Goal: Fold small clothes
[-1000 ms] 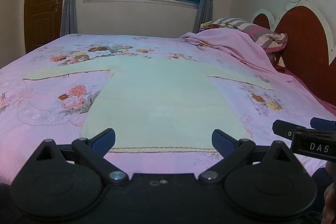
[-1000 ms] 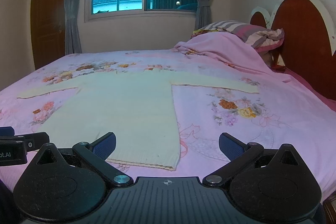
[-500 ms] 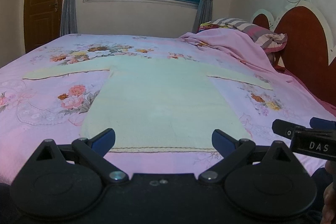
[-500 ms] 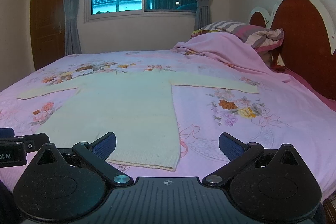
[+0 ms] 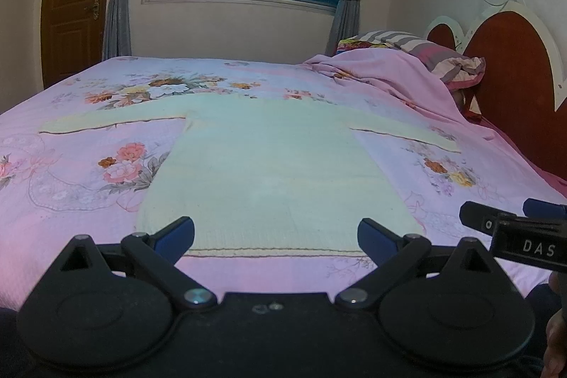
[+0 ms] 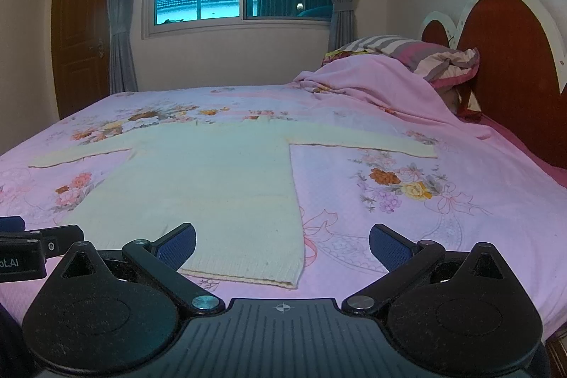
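bed: pink floral bedspread, big, flat, quilted look
headboard: dark red heart-shaped headboard, right side
blanket: pink blanket bunched over striped pillow by the headboard
sweater: pale yellow knit sweater flat mid-bed, sleeves spread out, ribbed hem nearest the grippers
left gripper: jaws wide apart, holding nothing, just short of the hem
right gripper: jaws wide apart, holding nothing, above the hem's right corner, contact unclear
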